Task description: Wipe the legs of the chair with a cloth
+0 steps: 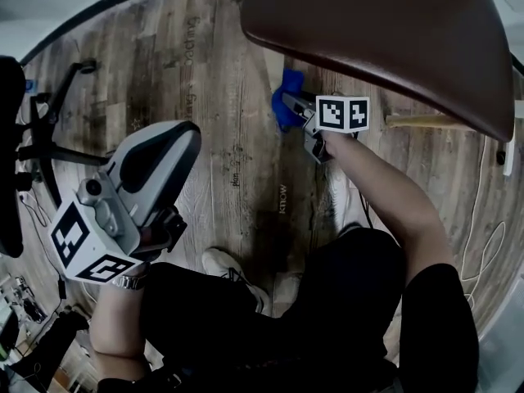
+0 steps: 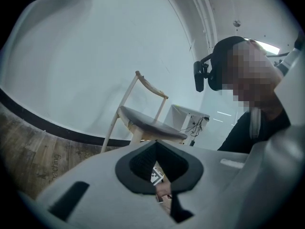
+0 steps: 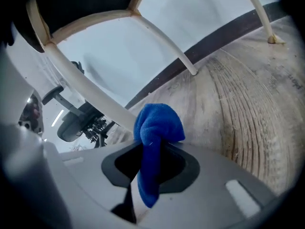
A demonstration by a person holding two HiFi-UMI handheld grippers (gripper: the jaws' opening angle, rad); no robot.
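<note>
A floor of grey-brown wooden planks [image 1: 221, 97] runs to a white wall with a dark skirting band. On the floor stands the chair with a smooth brown seat [image 1: 385, 31] and pale, slender wooden legs. The person crouches in front of it, one white shoe [image 1: 225, 264] planted on the boards, and a black wheeled office-chair base [image 1: 49, 137] stands off to the left. The right hand-held gripper [image 3: 155, 144] reaches low under the front edge of the seat, and its jaws are clamped on a bright blue fleecy cloth [image 3: 157, 128]. The top of the cloth bunches above the jaw tips while a tail hangs down through the opening behind them. In the right gripper view that bunch sits right at a pale chair leg [image 3: 81, 82] slanting down from the seat frame. Whether it presses on the wood cannot be told. The left hand-held gripper [image 2: 156, 147] is held back over the person's left knee, well apart from the chair. Its jaws are together with nothing between them, and it is tilted up towards the chair and the wall.
</note>
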